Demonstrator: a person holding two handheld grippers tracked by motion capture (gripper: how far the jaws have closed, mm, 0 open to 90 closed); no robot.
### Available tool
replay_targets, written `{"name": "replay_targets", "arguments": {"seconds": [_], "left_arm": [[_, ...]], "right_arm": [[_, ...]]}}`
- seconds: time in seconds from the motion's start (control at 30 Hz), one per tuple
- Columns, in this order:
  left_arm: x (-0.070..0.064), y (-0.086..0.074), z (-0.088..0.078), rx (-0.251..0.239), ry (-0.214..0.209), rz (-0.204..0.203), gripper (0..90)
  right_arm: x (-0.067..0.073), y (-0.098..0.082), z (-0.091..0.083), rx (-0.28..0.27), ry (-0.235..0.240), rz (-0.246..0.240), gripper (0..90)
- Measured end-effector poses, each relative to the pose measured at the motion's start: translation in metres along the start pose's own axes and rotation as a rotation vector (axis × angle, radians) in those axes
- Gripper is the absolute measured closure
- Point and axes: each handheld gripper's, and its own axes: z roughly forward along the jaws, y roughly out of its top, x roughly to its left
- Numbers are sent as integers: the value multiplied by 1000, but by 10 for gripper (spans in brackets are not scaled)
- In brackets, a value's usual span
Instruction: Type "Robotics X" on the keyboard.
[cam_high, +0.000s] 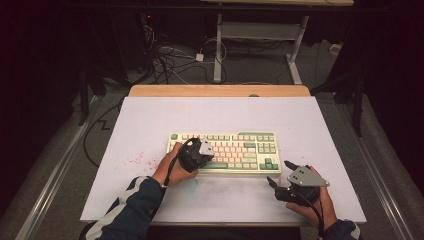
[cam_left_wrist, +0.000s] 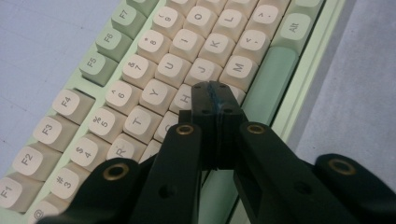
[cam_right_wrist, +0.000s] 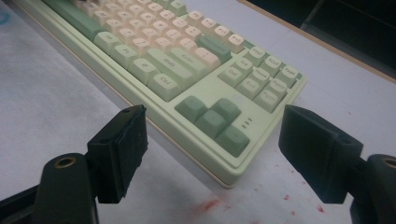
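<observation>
— Nearest the high camera, what do you see?

— Two sleeved forearms coming in from the bottom edge, each hand carrying a gripper. Right gripper (cam_high: 279, 172) sits off the keyboard's (cam_high: 250, 136) lower right corner, above the white table (cam_high: 150, 115), with its jaws spread wide and nothing between them.

— And its own view?

— Both black pads stand well apart, framing the keyboard's corner with the green arrow keys (cam_right_wrist: 212, 119). Red specks dot the table (cam_right_wrist: 56, 93) beside it.

— The left gripper?

— Left gripper (cam_left_wrist: 215, 93) has its jaws clenched together, tips pressed flat against each other, holding nothing. They point down over the letter keys, right at the H key (cam_left_wrist: 184, 99), next to the green space bar (cam_left_wrist: 271, 74). Whether the tips touch the keycaps, I cannot tell.

— Where is the keyboard?

— Flat at the table's middle, cream and green.
</observation>
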Motion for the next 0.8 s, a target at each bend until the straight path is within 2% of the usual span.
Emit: {"name": "replay_targets", "arguments": {"seconds": [0.1,0.13,0.17,0.23,0.37,0.47,0.5,0.6,0.67,0.77,0.8], "left_arm": [[0,-3,1,6,0,3,873],[0,-3,1,6,0,3,870],[0,-3,0,2,5,15,870],[0,0,-4,-24,6,13,853],[1,2,-9,-45,1,15,834],[2,4,-14,-82,8,11,793],[3,4,-15,-104,16,4,672],[6,5,-22,-163,22,-9,542],[8,5,-28,-201,36,-15,396],[11,4,-37,-251,54,-19,284],[12,4,-41,-258,53,-19,284]], "right_arm": [[0,0,0,5,0,-5,245],[0,0,0,1,-15,-1,245],[0,0,0,1,-15,-1,245],[-4,0,-2,-6,-34,30,245],[-8,-1,-3,-13,-59,48,248],[-9,0,-4,-23,-67,54,248],[-10,0,-5,-29,-72,55,248],[-11,0,-6,-25,-73,57,248],[-11,-1,-6,-25,-75,59,250],[-12,-1,-6,-24,-78,60,253],[-12,-1,-6,-24,-78,60,253]]}}
